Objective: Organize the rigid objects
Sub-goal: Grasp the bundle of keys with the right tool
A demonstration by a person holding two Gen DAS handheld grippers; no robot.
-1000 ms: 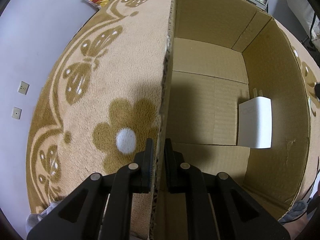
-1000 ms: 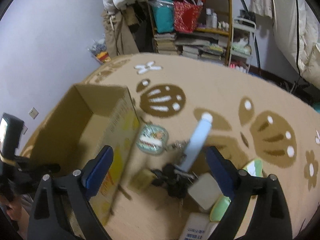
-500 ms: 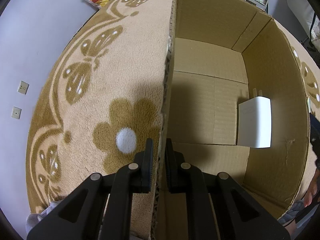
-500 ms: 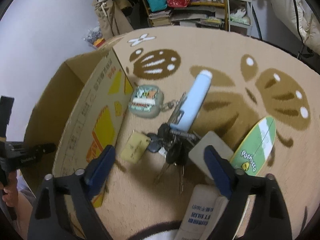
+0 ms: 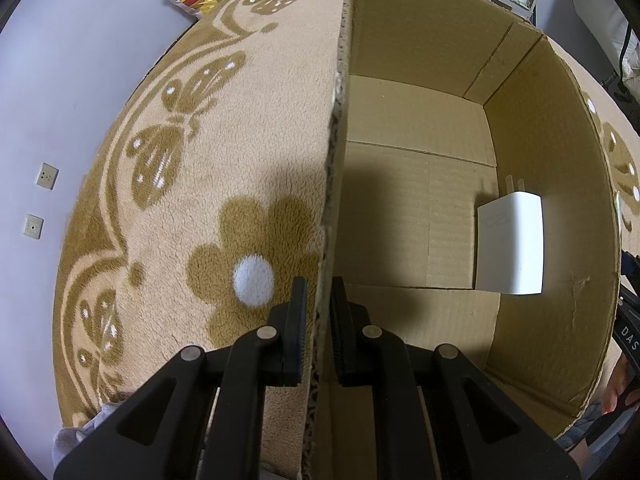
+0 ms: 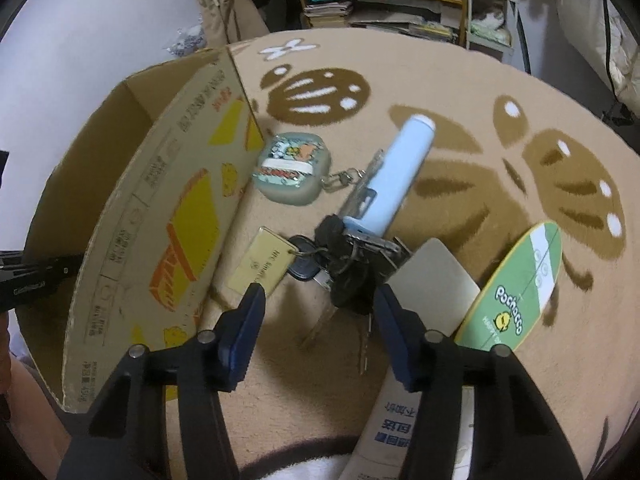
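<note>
Left hand-held gripper (image 5: 318,308): clamped on the near wall of the cardboard box (image 5: 552,240), one finger outside, one inside, steadying it on the patterned rug (image 5: 224,160).

Right hand-held gripper (image 6: 318,316): jaws spread wide, nothing held, poised over the key bunch (image 6: 344,264) lying on the rug just outside the box.

Beside the keys: brass tag (image 6: 260,262), grey card (image 6: 434,280), green board-shaped card (image 6: 516,296). Beyond: light-blue cylinder (image 6: 400,168), decorated pouch (image 6: 292,168).

Box contents: one white charger (image 5: 510,244) against the far-right wall; floor otherwise bare.

Judgement: the keys appear to be the next pick. Recommend closing on the dark bulky hub rather than loose blades, lifting straight so the tag trails clear, and keeping the box wall pinned.
</note>
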